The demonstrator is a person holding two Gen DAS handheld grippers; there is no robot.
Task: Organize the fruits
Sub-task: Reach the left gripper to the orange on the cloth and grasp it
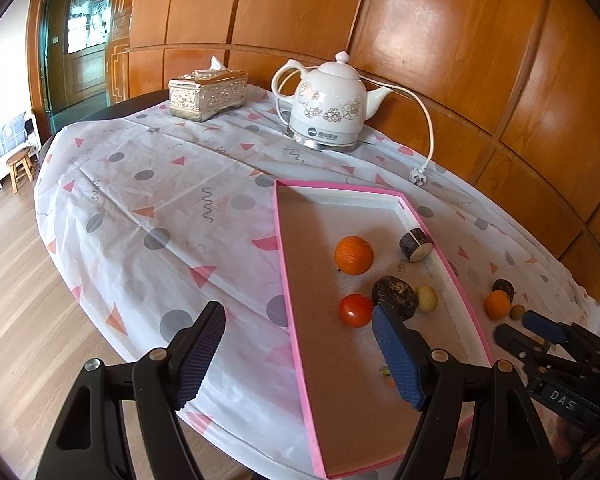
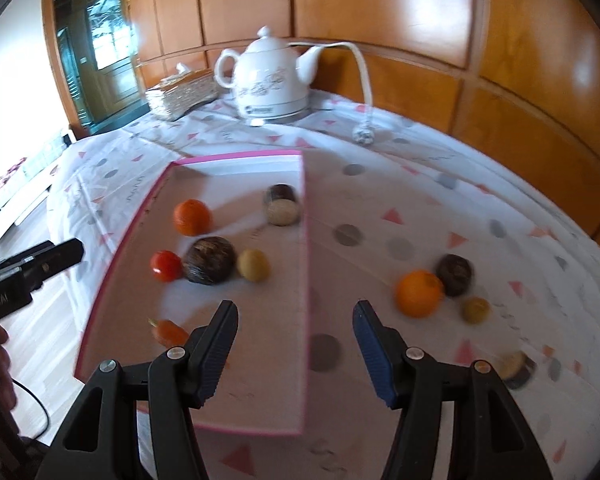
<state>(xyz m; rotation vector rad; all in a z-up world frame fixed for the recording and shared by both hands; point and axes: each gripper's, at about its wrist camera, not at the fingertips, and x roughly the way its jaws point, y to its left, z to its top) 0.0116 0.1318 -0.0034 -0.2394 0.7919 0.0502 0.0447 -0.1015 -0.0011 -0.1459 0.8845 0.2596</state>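
Pink-rimmed tray (image 2: 305,240) sits on the table's patterned cloth (image 1: 160,184), its far end toward the white kettle (image 1: 332,108) and tissue box (image 1: 208,94) at the table's back edge. Inside the tray: an orange (image 2: 193,217), a red tomato (image 2: 166,265), a dark round fruit (image 2: 210,260), a small yellowish fruit (image 2: 253,265), a cut dark piece (image 2: 282,205) against the tray's right wall, and a small orange piece (image 2: 168,331) near the tray's near end. Still out on the cloth, right of the tray: a second orange (image 2: 419,293), a dark fruit (image 2: 455,274) touching it, a small greenish-brown fruit (image 2: 475,309), and another dark piece (image 2: 518,364) toward the near right edge, blurred. Right gripper (image 2: 294,350) is released, nothing between the pads, straddling the tray's right wall. Left gripper (image 1: 300,354) also released and empty, hanging over the tray's left rim. Reads as between placements: about half the fruit is in. Next move likely calls for swinging the right gripper rightward over the loose cluster; the second orange sits tight against the dark fruit, so the jaws should come in from its free sides.
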